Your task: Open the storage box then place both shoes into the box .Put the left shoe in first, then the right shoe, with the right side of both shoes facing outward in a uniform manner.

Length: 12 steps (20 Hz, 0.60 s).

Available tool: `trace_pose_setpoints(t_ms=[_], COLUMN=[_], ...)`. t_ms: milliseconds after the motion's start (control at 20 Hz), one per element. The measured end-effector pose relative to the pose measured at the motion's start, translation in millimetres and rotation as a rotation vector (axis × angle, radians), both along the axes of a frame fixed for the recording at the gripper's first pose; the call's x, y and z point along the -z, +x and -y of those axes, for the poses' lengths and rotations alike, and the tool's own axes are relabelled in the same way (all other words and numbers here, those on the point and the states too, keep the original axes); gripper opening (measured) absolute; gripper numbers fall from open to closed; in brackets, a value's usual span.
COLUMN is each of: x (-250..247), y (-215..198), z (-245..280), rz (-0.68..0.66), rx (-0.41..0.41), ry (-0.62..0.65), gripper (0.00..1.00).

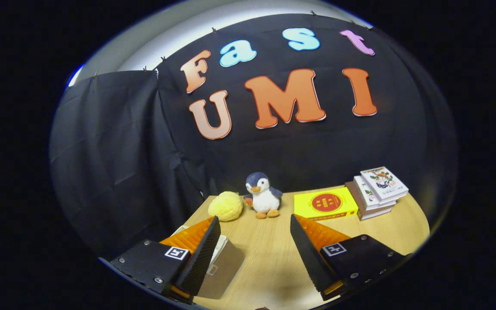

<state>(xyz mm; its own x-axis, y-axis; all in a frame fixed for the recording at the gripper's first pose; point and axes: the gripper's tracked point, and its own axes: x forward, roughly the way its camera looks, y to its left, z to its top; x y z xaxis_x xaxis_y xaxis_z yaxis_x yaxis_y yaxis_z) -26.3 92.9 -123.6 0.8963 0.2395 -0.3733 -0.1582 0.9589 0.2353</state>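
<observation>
1. Down low, the gripper has its fingers spread wide with nothing between them, above the wooden table
2. By the left finger sits the storage box, partly hidden
3. Farther off are a yellow ball, a toy penguin, a yellow box and stacked books

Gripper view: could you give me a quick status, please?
Tongs open, holding nothing. Box partly behind one finger, state unclear. Bare table between fingers.
</observation>
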Motion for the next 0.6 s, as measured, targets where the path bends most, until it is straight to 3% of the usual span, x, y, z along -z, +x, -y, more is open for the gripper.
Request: trace_pose_setpoints(t_ms=[300,600], x=[-47.1,-67.0], y=[5.9,4.8], z=[46.0,66.8], rz=[0.215,0.314], rx=[0.026,0.024], ry=[-0.022,-0.051], gripper=[0.98,0.98])
